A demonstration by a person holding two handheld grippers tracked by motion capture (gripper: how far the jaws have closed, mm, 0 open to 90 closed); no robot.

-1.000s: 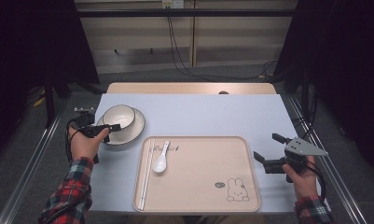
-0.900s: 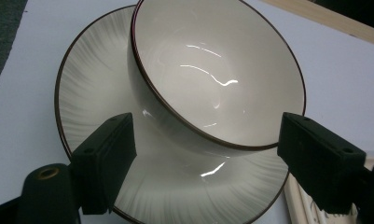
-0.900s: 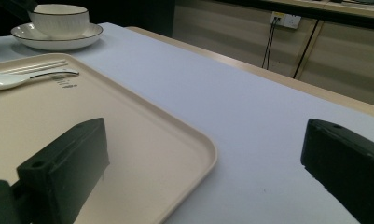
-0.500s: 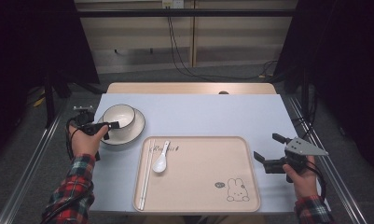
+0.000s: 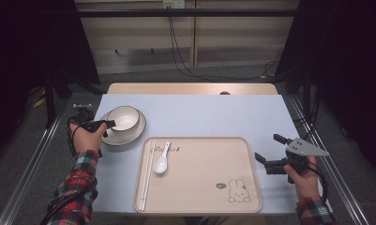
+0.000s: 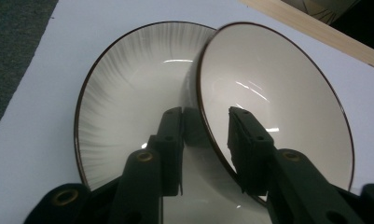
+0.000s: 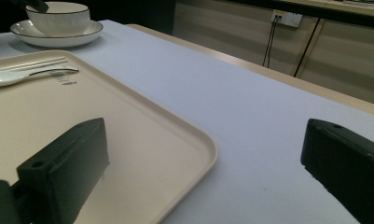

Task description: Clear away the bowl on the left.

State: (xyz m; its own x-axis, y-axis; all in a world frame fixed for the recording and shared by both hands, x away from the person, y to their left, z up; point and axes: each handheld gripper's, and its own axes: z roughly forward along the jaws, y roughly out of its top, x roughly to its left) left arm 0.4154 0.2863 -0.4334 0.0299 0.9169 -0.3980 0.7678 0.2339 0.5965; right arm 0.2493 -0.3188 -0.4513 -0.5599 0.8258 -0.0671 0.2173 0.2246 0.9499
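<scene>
Loads of bare table is sitting open between the bowl and the far edge, and off to the right of it too. The tray is taking up the near middle, with chopsticks and spoon crowding its left part; the rest of it is lying free. The plate under the bowl is blocking the left corner.
</scene>
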